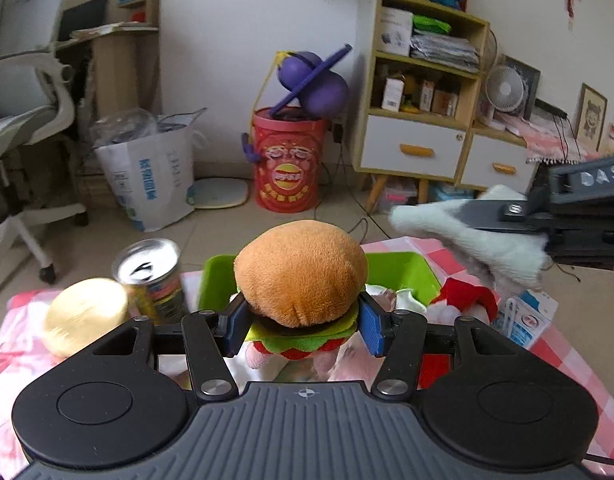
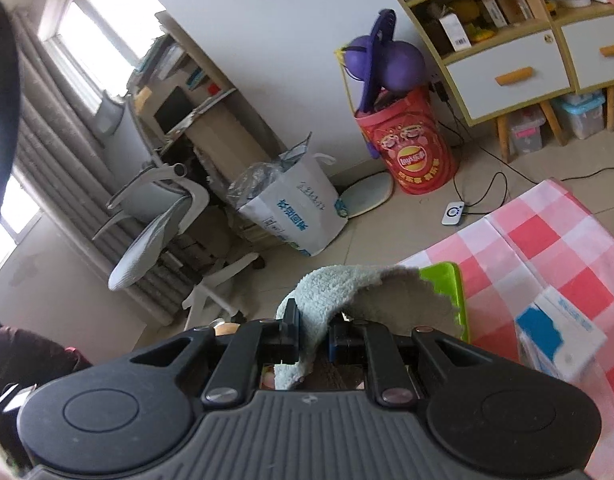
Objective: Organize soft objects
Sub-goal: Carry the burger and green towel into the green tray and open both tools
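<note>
Left wrist view: the left claw is clamped on a plush burger, held above the green tray on the checkered tabletop.

Right wrist view: the right claw is pinched together on a pale fuzzy cloth, near the tray's edge.

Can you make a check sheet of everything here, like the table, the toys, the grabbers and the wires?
Surface: pink checked tablecloth, partly covered.
Job's things: burger plush; pale green cloth; green tray behind the burger.
Clutter: open can, round yellow thing, blue and white carton.
Grippers: left gripper clamps the burger plush; right gripper pinches the cloth.
Cables: black cable on the floor to a small white box.
Surroundings: red tub, office chair, shelf unit.
</note>
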Motion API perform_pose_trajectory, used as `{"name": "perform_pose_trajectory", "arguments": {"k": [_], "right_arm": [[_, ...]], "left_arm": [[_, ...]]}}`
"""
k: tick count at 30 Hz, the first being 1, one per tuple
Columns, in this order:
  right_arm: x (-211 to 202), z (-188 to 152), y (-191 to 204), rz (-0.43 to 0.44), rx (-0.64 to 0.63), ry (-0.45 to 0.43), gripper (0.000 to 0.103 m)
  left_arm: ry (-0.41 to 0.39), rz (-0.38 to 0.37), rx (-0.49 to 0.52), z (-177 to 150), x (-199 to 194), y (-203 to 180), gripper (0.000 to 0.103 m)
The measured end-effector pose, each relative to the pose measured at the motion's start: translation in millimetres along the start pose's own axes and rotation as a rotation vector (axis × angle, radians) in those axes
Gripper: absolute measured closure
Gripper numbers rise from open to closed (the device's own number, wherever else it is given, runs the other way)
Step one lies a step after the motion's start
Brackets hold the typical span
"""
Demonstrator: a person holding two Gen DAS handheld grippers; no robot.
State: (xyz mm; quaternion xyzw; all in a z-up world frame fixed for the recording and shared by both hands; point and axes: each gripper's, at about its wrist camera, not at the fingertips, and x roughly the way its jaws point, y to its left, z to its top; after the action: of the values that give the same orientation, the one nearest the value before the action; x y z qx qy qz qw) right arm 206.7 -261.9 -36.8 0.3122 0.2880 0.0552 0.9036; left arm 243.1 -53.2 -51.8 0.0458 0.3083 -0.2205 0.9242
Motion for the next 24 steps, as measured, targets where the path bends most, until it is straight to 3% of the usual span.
{"name": "perform_pose_trajectory", "arguments": {"k": [10, 20, 24], "right_arm": [[69, -1, -18, -0.13, -0.041, 0.066, 0.103], [100, -18, -21, -0.219, -0.127, 0.106, 0.103], [95, -17, -17, -0.214, -0.147, 0.103, 0.101]], "left_arm": [[0.099, -0.062, 0.044, -7, 74, -15, 0.047], [0.11, -0.083, 0.057, -11, 87, -14, 0.046], [0.081, -0.072, 0.068, -9, 78, -18, 0.035]]}}
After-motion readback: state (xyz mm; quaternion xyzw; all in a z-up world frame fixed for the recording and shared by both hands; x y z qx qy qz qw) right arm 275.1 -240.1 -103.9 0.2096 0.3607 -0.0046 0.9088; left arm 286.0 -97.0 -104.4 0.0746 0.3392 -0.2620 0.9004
